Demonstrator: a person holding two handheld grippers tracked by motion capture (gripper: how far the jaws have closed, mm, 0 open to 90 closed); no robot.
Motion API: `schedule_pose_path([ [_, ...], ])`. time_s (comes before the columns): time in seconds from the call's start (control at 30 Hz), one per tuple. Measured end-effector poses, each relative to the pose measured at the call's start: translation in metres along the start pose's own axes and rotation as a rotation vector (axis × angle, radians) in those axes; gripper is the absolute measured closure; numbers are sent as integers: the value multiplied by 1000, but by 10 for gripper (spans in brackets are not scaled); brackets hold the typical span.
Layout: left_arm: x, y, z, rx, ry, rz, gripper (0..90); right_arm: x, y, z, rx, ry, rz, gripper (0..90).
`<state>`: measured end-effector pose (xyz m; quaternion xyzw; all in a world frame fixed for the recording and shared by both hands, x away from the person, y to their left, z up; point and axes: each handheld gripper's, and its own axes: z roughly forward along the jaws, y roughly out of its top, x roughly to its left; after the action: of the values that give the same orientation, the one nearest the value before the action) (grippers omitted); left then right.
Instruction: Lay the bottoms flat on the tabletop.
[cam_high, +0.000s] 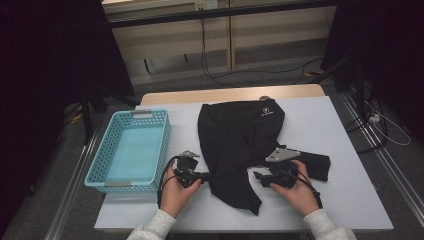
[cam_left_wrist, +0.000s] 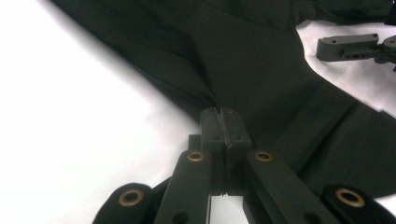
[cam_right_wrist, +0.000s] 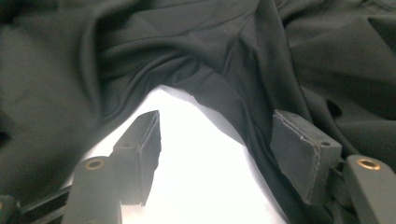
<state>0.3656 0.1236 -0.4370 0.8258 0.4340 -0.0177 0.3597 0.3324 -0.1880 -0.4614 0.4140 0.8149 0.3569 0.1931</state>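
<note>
A black garment (cam_high: 240, 135) lies crumpled across the middle of the white table (cam_high: 325, 125). My left gripper (cam_high: 206, 175) is at its left edge, near the front. In the left gripper view this gripper (cam_left_wrist: 223, 122) is shut, with a fold of the garment's (cam_left_wrist: 261, 60) edge pinched between the pads. My right gripper (cam_high: 257, 177) rests at the garment's lower right, pointing left. Seen from the right gripper view, that gripper (cam_right_wrist: 217, 126) stands open over bare table, with the cloth (cam_right_wrist: 187, 46) just ahead and a fold lying against the right pad (cam_right_wrist: 303, 154).
A light blue perforated basket (cam_high: 100, 155) stands at the table's left, beside my left hand. Bare table lies to the right of the garment and along the front edge. Cables run over the floor beyond the table.
</note>
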Motion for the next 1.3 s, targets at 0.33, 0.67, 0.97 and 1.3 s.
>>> schedule_pose_path([
  [0.33,17,-3,-10,21,40,-27,900,3,4,0,-7,-4,8,357],
  [0.67,16,-4,-10,22,28,-32,900,25,21,9,-31,118,62,556],
  [0.97,16,-4,-9,11,22,-35,900,33,22,22,4,175,60,887],
  [1.3,16,-4,-4,4,19,-36,899,-2,20,3,0,68,97,900],
])
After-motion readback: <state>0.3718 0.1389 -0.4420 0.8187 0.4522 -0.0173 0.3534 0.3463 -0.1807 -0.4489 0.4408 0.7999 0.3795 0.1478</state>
